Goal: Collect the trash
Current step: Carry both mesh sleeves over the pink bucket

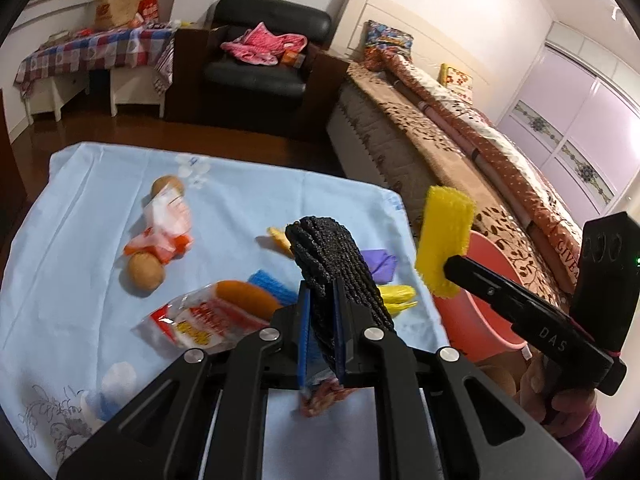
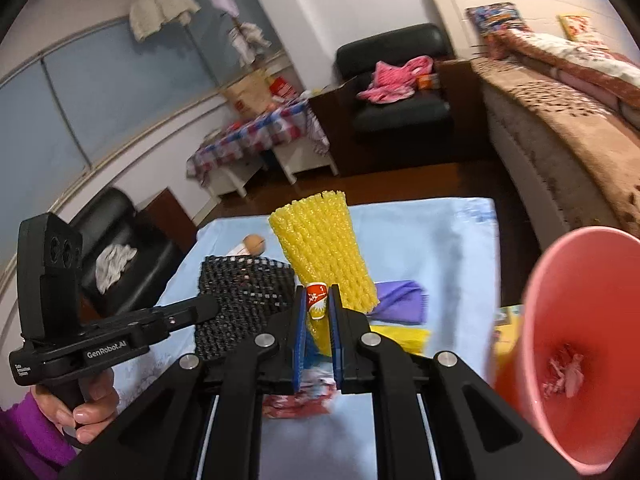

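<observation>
My left tool (image 1: pixel 322 320) is squeezed tight on a black net (image 1: pixel 336 264). The net is soft foam with lots of little holes, and it stands up from between the blue pads. My right tool (image 2: pixel 318 320) is squeezed tight on a yellow net (image 2: pixel 324 252) of the same kind. That one sticks up tall and fans out wider at the top. A small paper cup (image 2: pixel 317 301) with red and orange marks sits between the pads in front of it. Both nets are in the air above the bench (image 1: pixel 72 216), which has a light blue cloth on it.

A pink bucket (image 2: pixel 560 320) is just beside the bench, on my right side. Some crumpled pink paper lies at the bottom.

On the cloth I see two potatoes (image 1: pixel 146 270) with a torn bag between them, a carrot (image 1: pixel 248 296) by a shiny red and white wrapper (image 1: pixel 204 324), and a purple sheet (image 1: pixel 380 266).

The left tool's handle says "GenRobot.AI". The right tool's arm says "DAS".
</observation>
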`<act>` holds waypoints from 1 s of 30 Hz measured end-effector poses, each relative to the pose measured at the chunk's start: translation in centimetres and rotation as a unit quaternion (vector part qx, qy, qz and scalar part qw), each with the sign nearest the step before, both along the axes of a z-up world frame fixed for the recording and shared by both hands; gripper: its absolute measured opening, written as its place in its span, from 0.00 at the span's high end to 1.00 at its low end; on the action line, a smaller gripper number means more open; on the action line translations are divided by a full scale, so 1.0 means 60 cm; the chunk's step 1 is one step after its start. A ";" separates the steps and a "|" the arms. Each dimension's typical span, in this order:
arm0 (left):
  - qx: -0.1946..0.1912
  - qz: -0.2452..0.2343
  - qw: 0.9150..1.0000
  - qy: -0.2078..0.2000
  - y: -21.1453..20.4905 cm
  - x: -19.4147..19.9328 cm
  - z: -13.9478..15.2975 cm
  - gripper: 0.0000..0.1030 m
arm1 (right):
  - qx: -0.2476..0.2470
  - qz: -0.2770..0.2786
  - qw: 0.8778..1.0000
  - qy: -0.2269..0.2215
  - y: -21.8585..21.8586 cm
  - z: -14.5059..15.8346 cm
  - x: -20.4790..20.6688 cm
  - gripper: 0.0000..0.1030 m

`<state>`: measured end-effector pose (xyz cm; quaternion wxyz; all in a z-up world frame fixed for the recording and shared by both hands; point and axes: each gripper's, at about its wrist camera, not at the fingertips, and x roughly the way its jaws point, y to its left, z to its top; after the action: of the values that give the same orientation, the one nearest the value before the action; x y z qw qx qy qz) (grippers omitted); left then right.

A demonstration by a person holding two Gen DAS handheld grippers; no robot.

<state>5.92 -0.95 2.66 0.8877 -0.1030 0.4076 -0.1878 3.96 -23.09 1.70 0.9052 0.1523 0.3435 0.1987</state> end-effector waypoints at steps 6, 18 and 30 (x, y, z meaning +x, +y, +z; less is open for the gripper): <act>0.000 -0.020 1.000 -0.008 -0.043 -0.002 0.015 0.91 | 0.005 -0.052 0.999 -0.005 -0.074 0.006 -0.030 0.90; 0.004 -0.068 0.997 -0.024 -0.144 0.003 0.040 0.91 | 0.018 -0.136 0.991 -0.002 -0.196 -0.002 -0.076 0.90; 0.029 -0.119 0.992 -0.022 -0.256 0.005 0.024 0.91 | 0.028 -0.171 0.985 0.021 -0.268 -0.036 -0.106 0.90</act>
<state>6.24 -16.32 4.11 0.8704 -0.0240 0.4025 -0.2825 -2.39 -39.16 -0.44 0.9138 0.2379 0.3257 0.0469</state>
